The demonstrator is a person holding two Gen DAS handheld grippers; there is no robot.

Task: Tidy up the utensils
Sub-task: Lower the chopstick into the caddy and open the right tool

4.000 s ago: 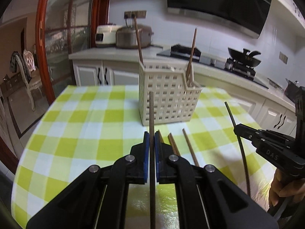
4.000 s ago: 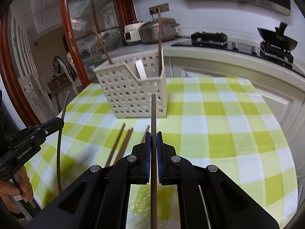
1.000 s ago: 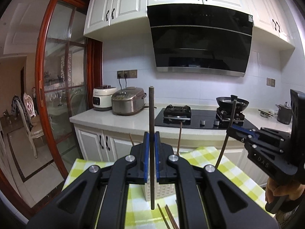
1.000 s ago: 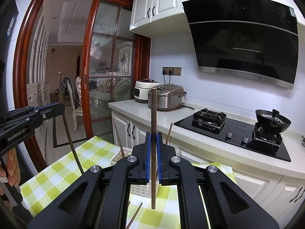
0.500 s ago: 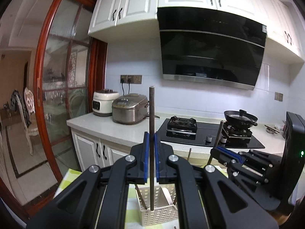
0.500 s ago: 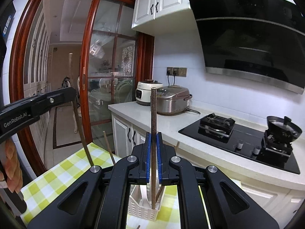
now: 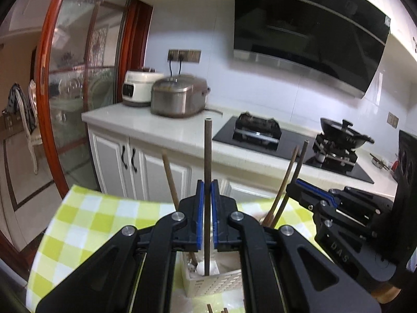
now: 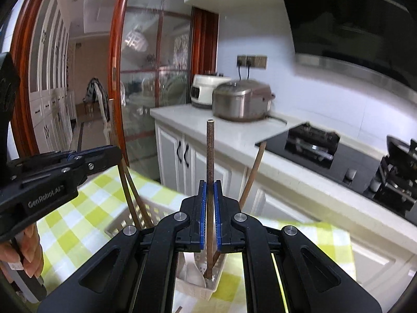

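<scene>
Left wrist: chopstick (image 7: 207, 182) upright over basket (image 7: 213, 281).

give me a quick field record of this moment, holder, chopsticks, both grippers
holder: white perforated plastic basket on the green-and-white checked tablecloth
already in basket: brown wooden chopsticks leaning, plus a white spoon
left gripper: shut on a dark brown chopstick, held upright, lower end inside the basket
right gripper: shut on a speckled brown chopstick, upright, tip down in the basket
left on table: chopstick ends visible in front of the basket
</scene>
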